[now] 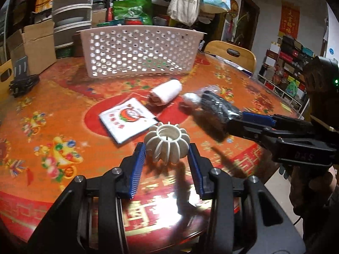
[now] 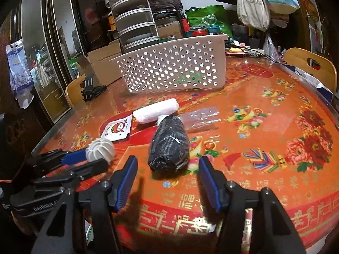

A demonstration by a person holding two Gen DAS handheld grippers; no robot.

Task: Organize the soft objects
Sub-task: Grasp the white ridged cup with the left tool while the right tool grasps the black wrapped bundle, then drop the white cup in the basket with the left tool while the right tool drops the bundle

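Only the right view shows a clear bag (image 2: 202, 116) (flat, crinkled).

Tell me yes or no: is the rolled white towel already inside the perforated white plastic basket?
No. The rolled white towel lies on the red patterned table, in front of the perforated white plastic basket.

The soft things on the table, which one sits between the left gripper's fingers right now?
The white ribbed pumpkin-shaped ball, flanked by the open left gripper. The black plastic-wrapped bundle lies before the right gripper; the white rolled towel lies farther off.
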